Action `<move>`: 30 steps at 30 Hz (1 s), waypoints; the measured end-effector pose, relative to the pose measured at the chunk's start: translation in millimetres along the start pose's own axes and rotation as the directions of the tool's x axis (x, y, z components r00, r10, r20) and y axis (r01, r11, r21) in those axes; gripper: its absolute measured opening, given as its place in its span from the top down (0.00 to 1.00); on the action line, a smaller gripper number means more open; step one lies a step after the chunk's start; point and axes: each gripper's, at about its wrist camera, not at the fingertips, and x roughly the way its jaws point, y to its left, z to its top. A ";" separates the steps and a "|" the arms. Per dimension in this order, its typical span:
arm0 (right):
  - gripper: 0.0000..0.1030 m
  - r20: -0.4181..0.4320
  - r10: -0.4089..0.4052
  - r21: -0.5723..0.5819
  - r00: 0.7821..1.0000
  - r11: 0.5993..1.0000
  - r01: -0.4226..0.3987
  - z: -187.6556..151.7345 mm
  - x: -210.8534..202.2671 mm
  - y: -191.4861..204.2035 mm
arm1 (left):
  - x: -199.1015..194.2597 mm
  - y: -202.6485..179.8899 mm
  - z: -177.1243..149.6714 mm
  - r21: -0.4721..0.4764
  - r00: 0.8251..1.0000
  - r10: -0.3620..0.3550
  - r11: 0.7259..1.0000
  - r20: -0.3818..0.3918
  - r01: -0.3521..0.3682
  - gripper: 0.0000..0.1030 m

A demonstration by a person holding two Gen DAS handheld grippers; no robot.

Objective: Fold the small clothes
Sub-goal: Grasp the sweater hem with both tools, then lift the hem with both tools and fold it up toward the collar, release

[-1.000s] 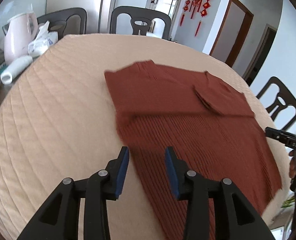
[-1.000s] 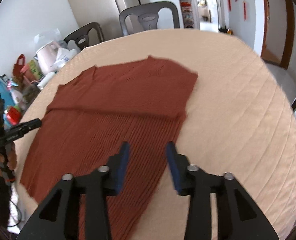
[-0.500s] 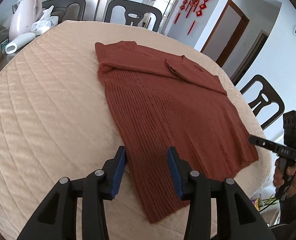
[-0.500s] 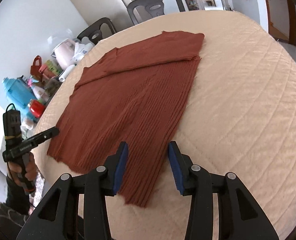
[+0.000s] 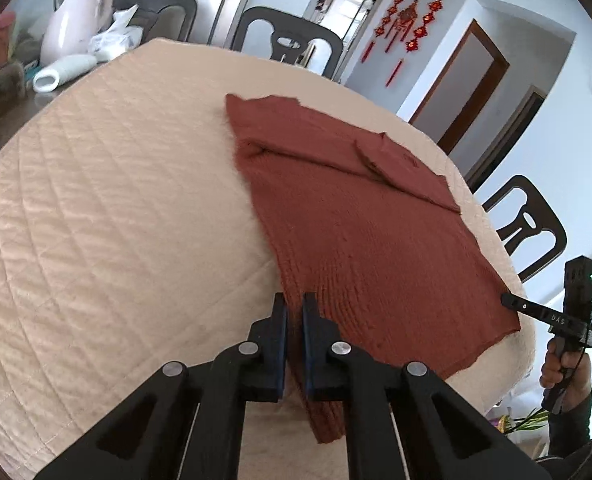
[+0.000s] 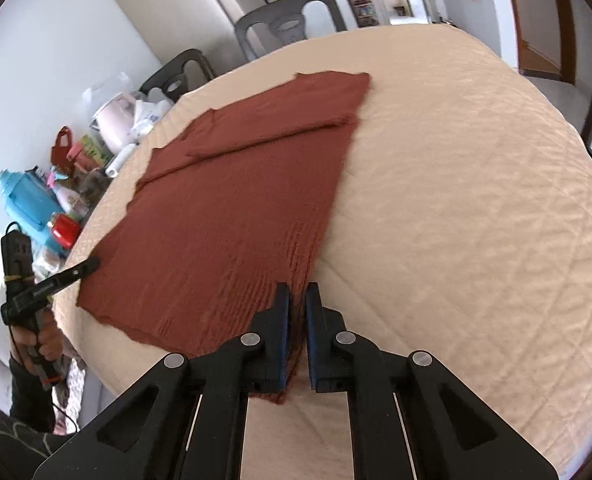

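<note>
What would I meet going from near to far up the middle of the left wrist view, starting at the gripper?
Left gripper, shut on the near corner of the rust-red knitted garment → the garment's folded-over top part → bare quilted beige table cover → dark dining chair → wall with red hanging ornaments.
</note>
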 end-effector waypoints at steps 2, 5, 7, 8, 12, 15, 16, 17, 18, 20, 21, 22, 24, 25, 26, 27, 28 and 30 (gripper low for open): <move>0.93 0.000 0.011 0.009 1.000 1.000 -0.011 -2.5 2.6 -2.2 | 6.3 3.6 -3.7 -0.016 1.000 -0.005 1.000 -0.015 0.005 0.92; 0.93 -0.005 0.014 0.006 1.000 1.000 -0.014 -1.6 2.9 -1.4 | 5.2 3.6 -3.3 -0.019 1.000 -0.016 1.000 -0.011 0.016 0.92; 0.92 -0.014 0.033 0.008 0.999 0.999 -0.033 -1.0 2.9 -2.3 | 5.6 3.8 -3.4 -0.024 1.000 -0.025 0.999 -0.014 0.025 0.92; 0.91 -0.017 0.039 0.011 0.999 0.999 -0.039 -1.0 2.1 -3.3 | 5.4 3.3 -3.4 -0.022 1.000 -0.024 0.999 -0.013 0.024 0.91; 0.80 -0.031 0.067 0.014 0.997 0.998 -0.067 -3.5 -0.3 -2.6 | 5.2 0.3 -4.2 -0.024 0.999 -0.039 0.999 -0.016 0.039 0.79; 0.77 -0.037 0.068 -0.005 0.997 0.998 -0.069 -6.0 -0.1 2.8 | 4.4 -6.0 -6.6 -0.020 0.999 -0.050 0.999 -0.010 0.050 0.69; 0.77 -0.039 0.065 -0.008 0.997 0.998 -0.065 -6.3 0.3 4.0 | 4.7 -8.7 -7.6 -0.014 0.999 -0.049 0.999 -0.013 0.049 0.69; 0.77 -0.039 0.062 -0.008 0.997 0.998 -0.062 -6.3 0.6 4.7 | 4.8 -11.0 -8.6 -0.010 0.999 -0.045 0.999 -0.013 0.045 0.68; 0.77 -0.041 0.062 -0.007 0.997 0.998 -0.062 -6.6 0.7 5.3 | 4.6 -12.5 -9.5 -0.005 0.999 -0.041 0.999 -0.010 0.041 0.68; 0.77 -0.041 0.055 -0.018 0.998 0.998 -0.056 -7.3 0.7 6.8 | 4.7 -13.8 -10.2 0.004 0.999 -0.038 0.999 -0.005 0.038 0.69; 0.78 -0.037 0.045 -0.035 0.998 0.998 -0.047 -7.4 1.3 9.0 | 4.7 -14.2 -10.5 0.009 0.999 -0.034 0.999 -0.003 0.034 0.69; 0.83 -0.034 0.034 -0.047 0.999 0.998 -0.036 -7.8 1.7 10.7 | 5.1 -15.0 -10.3 0.015 1.000 -0.029 0.999 -0.004 0.030 0.69; 0.92 -0.031 0.013 -0.059 0.999 0.998 -0.015 -7.5 2.8 12.4 | 6.0 -16.8 -9.5 0.028 1.000 -0.016 0.999 -0.010 0.016 0.84; 0.93 -0.033 0.022 -0.052 0.999 0.998 -0.023 -7.5 2.8 11.0 | 7.5 -16.5 -8.6 0.034 1.000 -0.016 0.999 -0.020 0.017 0.92; 0.93 -0.032 0.030 -0.043 0.999 0.999 -0.031 -7.3 2.1 9.1 | 7.3 -14.8 -8.2 0.028 0.999 -0.025 0.999 -0.021 0.026 0.93; 0.93 -0.027 0.041 -0.037 0.999 0.998 -0.042 -7.4 0.3 7.4 | 5.7 -12.2 -7.0 0.018 0.999 -0.037 0.999 -0.016 0.037 0.93; 0.93 -0.023 0.047 -0.035 0.999 0.998 -0.048 -7.6 -1.4 6.6 | 2.4 -9.2 -5.4 0.009 0.999 -0.049 0.999 -0.004 0.049 0.93; 0.93 -0.006 0.064 -0.023 0.998 0.998 -0.065 -7.5 -6.5 4.0 | -7.2 -2.5 -0.3 -0.016 0.996 -0.077 0.997 0.036 0.077 0.93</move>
